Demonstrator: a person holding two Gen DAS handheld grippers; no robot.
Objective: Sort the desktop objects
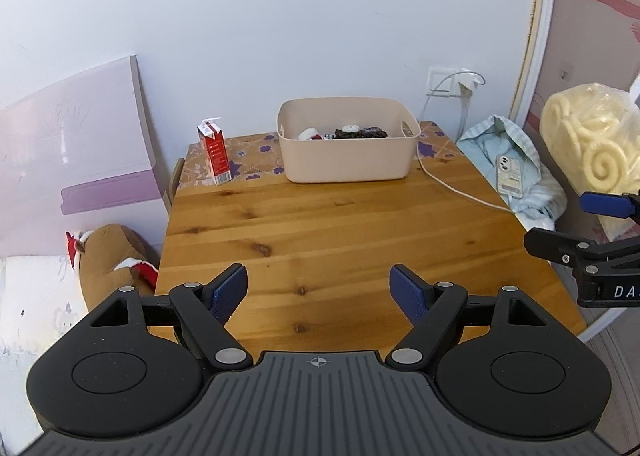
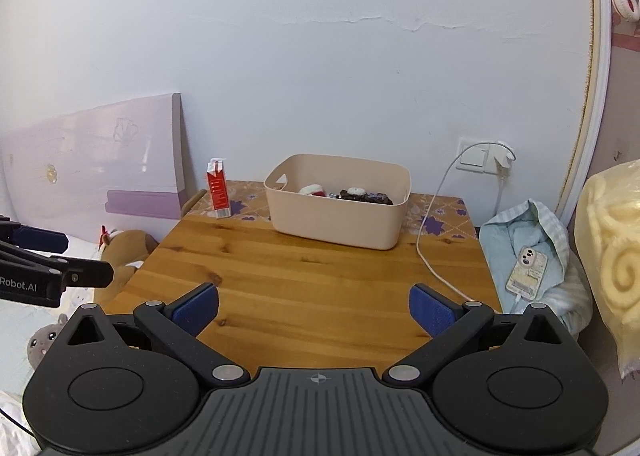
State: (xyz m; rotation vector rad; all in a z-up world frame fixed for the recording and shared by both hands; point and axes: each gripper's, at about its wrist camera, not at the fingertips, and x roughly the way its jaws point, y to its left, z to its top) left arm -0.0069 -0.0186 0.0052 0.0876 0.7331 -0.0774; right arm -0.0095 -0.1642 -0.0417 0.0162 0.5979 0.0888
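A beige storage bin [image 1: 346, 166] [image 2: 336, 218] stands at the back of the wooden table [image 1: 340, 240] [image 2: 312, 276]. Inside it lie a dark object with a white piece on top [image 1: 360, 132] [image 2: 364, 196] and a small red and white item [image 1: 310, 134] [image 2: 314, 190]. A red milk carton [image 1: 214, 152] [image 2: 218, 190] stands upright left of the bin. My left gripper [image 1: 318, 288] is open and empty over the table's near edge. My right gripper [image 2: 314, 310] is open and empty over the near edge too; it also shows in the left wrist view [image 1: 576, 224].
A white charging cable [image 1: 448, 184] [image 2: 430, 256] runs from the wall socket across the table's right side to a phone [image 1: 508, 176] [image 2: 526, 270] on a light blue cloth. A brown plush toy [image 1: 110, 260] [image 2: 128, 248] lies left of the table. A yellow bagged roll [image 1: 592, 136] is at the right.
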